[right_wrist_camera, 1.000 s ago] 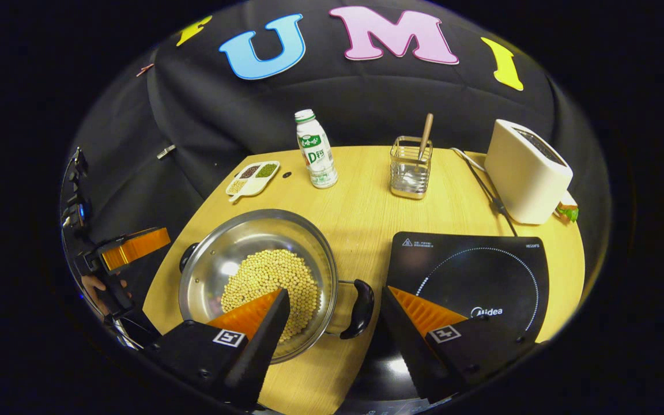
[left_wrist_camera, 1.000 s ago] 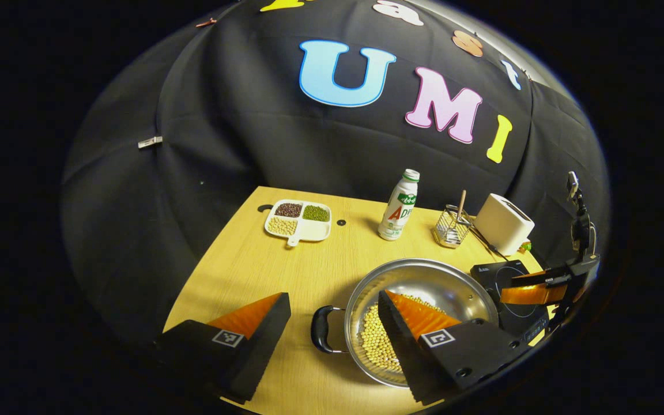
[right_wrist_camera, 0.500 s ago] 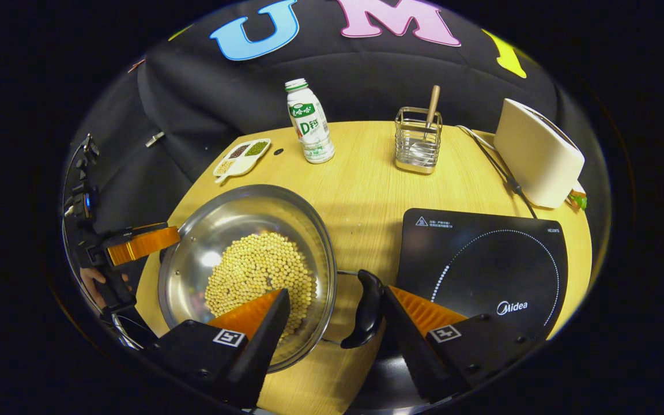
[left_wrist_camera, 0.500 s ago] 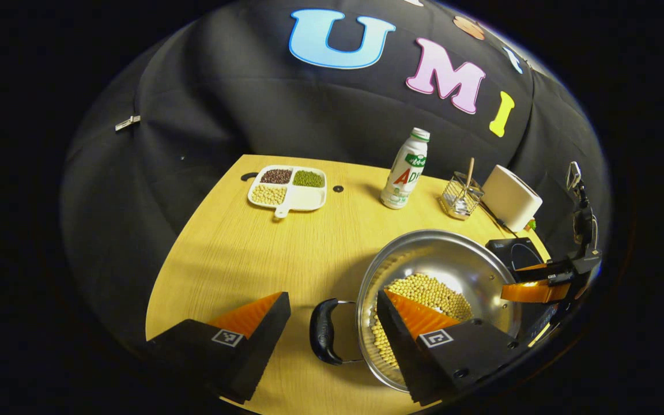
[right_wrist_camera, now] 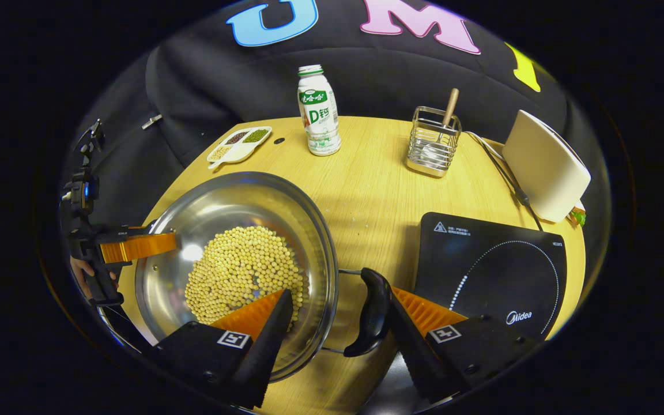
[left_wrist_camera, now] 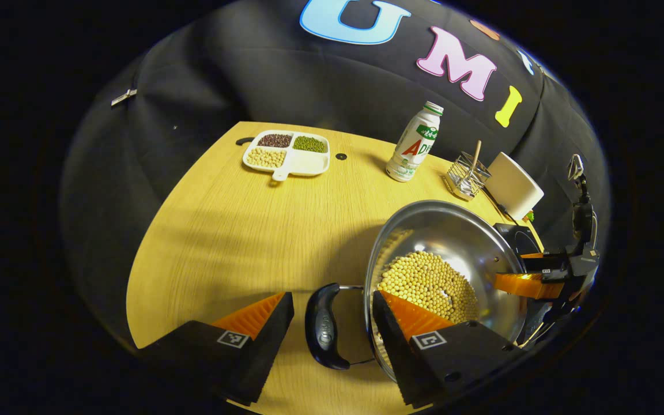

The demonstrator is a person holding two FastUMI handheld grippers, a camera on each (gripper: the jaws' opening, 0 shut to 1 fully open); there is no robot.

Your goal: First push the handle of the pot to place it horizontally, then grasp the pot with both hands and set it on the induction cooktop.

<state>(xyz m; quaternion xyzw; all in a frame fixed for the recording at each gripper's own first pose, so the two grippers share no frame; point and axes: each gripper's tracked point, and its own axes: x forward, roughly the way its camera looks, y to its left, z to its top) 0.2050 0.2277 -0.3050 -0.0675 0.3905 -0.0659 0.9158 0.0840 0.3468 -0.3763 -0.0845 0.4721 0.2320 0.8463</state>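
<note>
Pot (right_wrist_camera: 234,253) of beans on table (left_wrist_camera: 240,230), left of cooktop (right_wrist_camera: 499,271). Both hand-held grippers, left (left_wrist_camera: 332,328) and right (right_wrist_camera: 338,323), have closed in, each wide open astride a handle; grasp seems imminent.

Silver pot (right_wrist_camera: 193,213) of pale yellow beans (right_wrist_camera: 240,271), black handles (left_wrist_camera: 321,331), black cooktop (right_wrist_camera: 493,265), yellow wood-grain table (left_wrist_camera: 240,230).

The induction cooktop (right_wrist_camera: 499,271) bears the white brand word "Midea" near its front corner. At its far corner are a warning triangle and a line of print too small to read. The bottle (right_wrist_camera: 319,112) has a printed wrap. Each finger of the left tool (left_wrist_camera: 332,295) and the right tool (right_wrist_camera: 339,293) carries a square black-and-white coded marker.
</note>
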